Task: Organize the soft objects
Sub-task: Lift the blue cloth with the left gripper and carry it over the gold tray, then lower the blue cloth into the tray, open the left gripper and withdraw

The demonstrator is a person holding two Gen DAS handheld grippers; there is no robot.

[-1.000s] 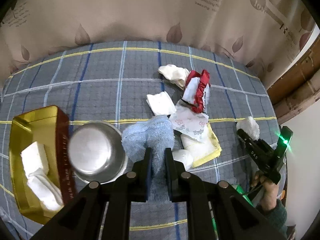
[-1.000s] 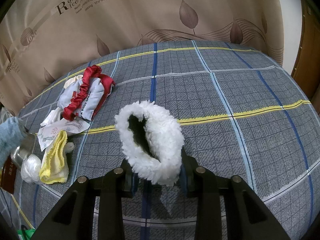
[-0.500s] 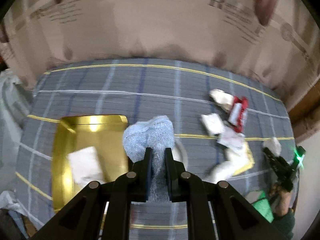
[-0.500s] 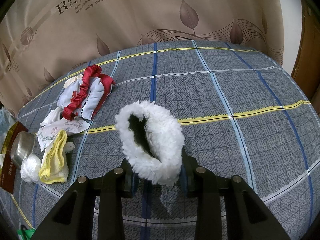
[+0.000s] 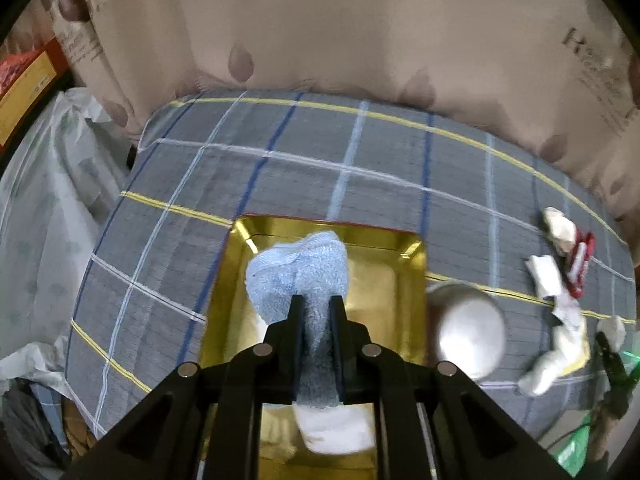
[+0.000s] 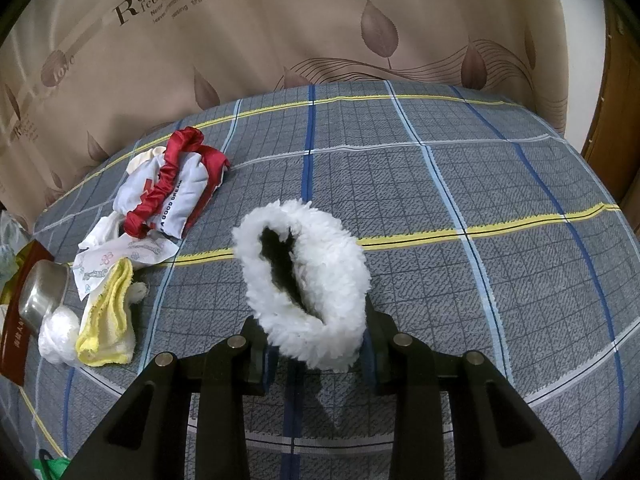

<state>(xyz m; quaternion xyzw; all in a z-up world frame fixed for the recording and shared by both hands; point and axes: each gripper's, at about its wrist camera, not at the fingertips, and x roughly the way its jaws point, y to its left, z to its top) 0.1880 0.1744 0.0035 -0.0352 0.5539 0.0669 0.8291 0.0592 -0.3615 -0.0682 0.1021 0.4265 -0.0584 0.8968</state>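
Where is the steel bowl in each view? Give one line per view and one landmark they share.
Left wrist view: the steel bowl sits right of centre, just right of the gold tray, motion-blurred.
Right wrist view: the bowl is at the far left edge, next to the yellow cloth.
Shared landmark: the red-and-white pouch on the plaid cloth.

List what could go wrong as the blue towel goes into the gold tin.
1. The left gripper holds the blue towel bunched above the gold tin; released as is, part may drape over the rim.
2. White cloth already lies in the tin, so the towel could pile high and tip out.
3. The steel bowl sits right beside the tin; a sideways swing might knock it.
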